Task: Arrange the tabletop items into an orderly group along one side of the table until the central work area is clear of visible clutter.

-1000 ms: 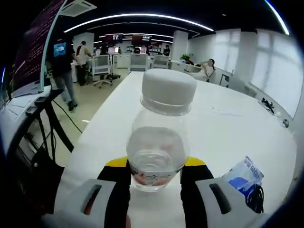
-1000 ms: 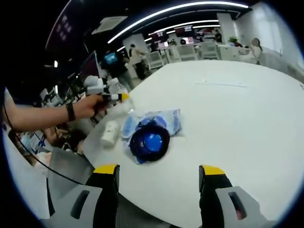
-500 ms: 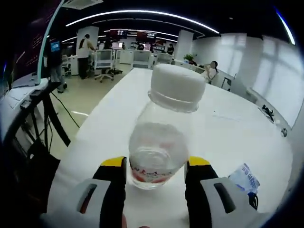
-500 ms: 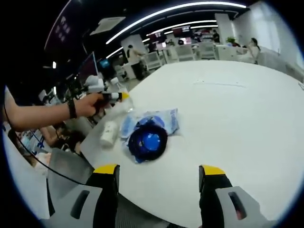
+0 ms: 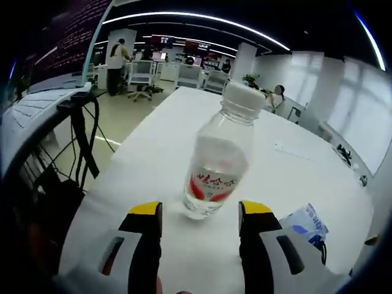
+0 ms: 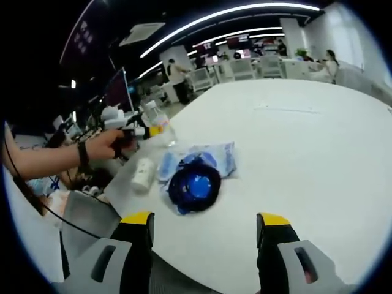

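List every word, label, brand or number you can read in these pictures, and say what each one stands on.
Water bottle: red label with white characters, too blurred to read.
Blue-and-white packet: dark print on it, too small to read.
Large screen at upper left of the left gripper view: rows of text, too blurred to read.
No text can be read anywhere.

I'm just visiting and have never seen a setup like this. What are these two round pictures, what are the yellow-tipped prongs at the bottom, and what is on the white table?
There is no robot here: a person holds a two-jaw hand tool in each hand, and each tool carries a wide-angle camera looking along its jaws. In the left gripper view, the left gripper is open, with a clear water bottle standing on the white table just past its tips, not held. In the right gripper view, the right gripper is also open and holds nothing. Ahead of it lie a coiled blue cable on a blue-and-white packet and a small white bottle on its side. The person's hand is at the table's edge.
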Available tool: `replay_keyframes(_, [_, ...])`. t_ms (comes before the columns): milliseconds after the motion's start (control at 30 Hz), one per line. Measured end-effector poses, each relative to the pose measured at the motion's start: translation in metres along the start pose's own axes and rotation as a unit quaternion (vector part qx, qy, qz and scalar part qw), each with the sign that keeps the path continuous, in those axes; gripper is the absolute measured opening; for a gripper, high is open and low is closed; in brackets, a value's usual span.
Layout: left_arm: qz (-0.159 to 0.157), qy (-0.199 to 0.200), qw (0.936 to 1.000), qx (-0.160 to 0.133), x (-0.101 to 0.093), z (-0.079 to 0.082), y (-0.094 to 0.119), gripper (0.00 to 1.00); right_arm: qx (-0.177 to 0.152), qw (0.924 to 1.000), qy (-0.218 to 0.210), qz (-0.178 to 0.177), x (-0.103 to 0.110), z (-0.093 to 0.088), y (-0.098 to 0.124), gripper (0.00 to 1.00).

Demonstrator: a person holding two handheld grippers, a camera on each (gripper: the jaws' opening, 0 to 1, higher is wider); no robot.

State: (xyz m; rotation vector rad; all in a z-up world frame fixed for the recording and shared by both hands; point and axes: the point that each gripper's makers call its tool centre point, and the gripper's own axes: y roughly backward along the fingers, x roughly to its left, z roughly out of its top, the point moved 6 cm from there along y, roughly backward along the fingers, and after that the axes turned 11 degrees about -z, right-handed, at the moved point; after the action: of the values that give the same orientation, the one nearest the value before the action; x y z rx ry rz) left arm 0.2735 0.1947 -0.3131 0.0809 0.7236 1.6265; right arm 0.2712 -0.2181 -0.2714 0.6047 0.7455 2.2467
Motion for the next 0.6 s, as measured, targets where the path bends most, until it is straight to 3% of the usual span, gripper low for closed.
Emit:
replay_keyframes(133, [-0.005, -0.004, 1.0000, 0.003, -0.001, -0.003, 0.005, 0.49, 0.000, 1.0000, 0.004, 0.006, 0.002, 0.002, -0.004, 0.69])
replay_keyframes(400, [-0.002, 0.005, 0.9999, 0.011, -0.003, -0.030, 0.032, 0.48, 0.000, 0.9998, 0.009, 0.016, 0.011, 0.002, -0.006, 0.68])
replay_keyframes(600, [-0.002, 0.038, 0.9993, 0.005, -0.007, -0.047, 0.056, 0.48, -0.001, 0.9997, 0.010, 0.023, 0.015, 0.001, -0.006, 0.68])
